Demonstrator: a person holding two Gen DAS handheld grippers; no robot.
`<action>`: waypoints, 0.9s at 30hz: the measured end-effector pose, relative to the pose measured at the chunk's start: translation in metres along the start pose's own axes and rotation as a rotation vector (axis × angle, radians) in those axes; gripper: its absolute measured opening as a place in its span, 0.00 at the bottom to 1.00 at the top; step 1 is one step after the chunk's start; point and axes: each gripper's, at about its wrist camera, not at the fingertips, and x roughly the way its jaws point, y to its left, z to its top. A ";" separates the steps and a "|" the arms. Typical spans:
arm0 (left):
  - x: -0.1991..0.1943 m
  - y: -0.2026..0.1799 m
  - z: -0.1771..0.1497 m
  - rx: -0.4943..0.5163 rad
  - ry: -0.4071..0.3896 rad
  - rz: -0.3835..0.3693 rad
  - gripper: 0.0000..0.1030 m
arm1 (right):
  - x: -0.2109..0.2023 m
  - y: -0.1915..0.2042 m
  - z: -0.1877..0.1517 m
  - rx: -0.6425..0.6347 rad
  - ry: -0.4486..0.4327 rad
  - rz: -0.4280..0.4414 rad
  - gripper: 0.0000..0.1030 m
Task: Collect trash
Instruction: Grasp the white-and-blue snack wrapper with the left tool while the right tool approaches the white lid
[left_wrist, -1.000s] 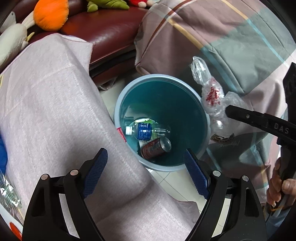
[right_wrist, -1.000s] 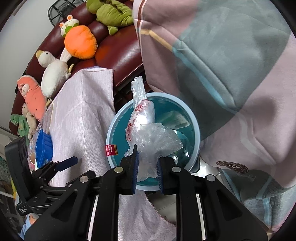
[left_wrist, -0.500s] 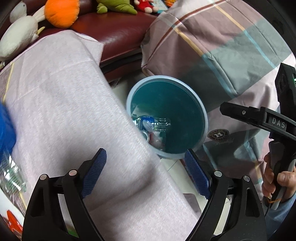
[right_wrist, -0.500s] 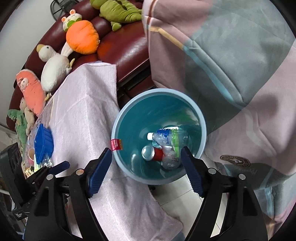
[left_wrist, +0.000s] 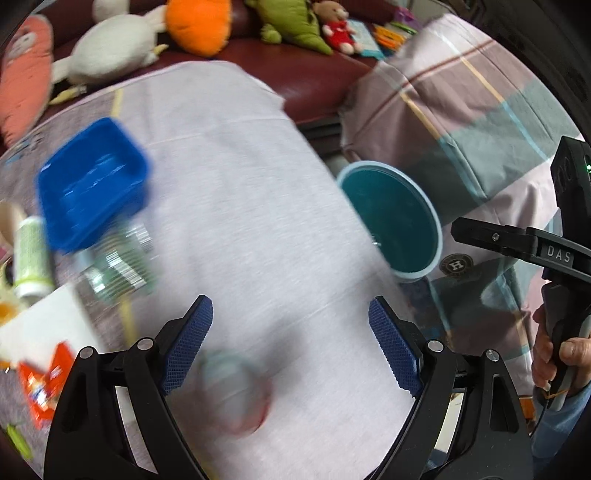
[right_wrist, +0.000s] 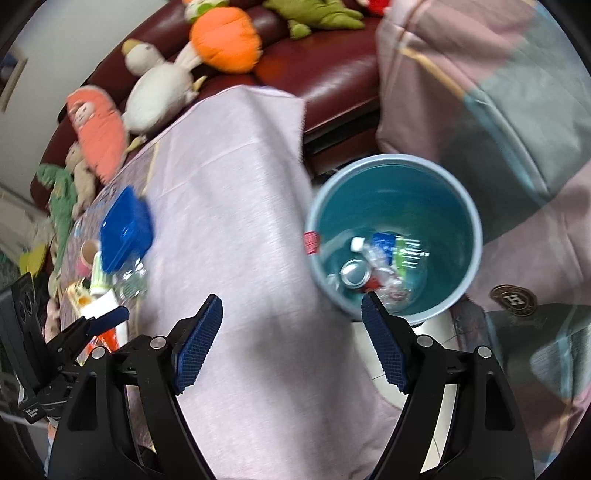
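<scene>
My right gripper (right_wrist: 291, 314) stands open and empty over the table's edge, just left of the blue bin (right_wrist: 391, 158). Inside the bin lie a clear water bottle (right_wrist: 384, 243), a drinks can (right_wrist: 354, 273) and a crumpled clear plastic bag (right_wrist: 393, 290). My left gripper (left_wrist: 290, 325) is also open and empty, above the pink-clothed table (left_wrist: 240, 184). A blurred round cup-like thing (left_wrist: 236, 395) sits just below its fingers. Further left lie a clear plastic bottle (left_wrist: 118, 262), a white-green tube (left_wrist: 33, 258) and an orange packet (left_wrist: 40, 384).
A blue plastic tub (left_wrist: 92, 184) stands on the table's left part. Plush toys (right_wrist: 159, 85) line the dark red sofa (right_wrist: 332, 74) behind. A checked quilt (right_wrist: 498, 110) hangs over the bin's right side. A person's hand (left_wrist: 554, 354) holds the right gripper's handle.
The right gripper opened and the clear plastic bag dropped into the bin. Both grippers then swung left, away from the bin and over the table; the left view now shows the tub and litter.
</scene>
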 end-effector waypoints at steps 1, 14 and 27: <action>-0.007 0.006 -0.005 -0.006 -0.008 0.004 0.85 | 0.000 0.007 -0.003 -0.009 0.003 0.002 0.72; -0.083 0.090 -0.087 -0.039 -0.077 0.072 0.85 | 0.002 0.116 -0.048 -0.203 0.069 0.006 0.73; -0.110 0.165 -0.168 0.084 -0.043 0.122 0.85 | 0.030 0.194 -0.090 -0.320 0.166 -0.020 0.74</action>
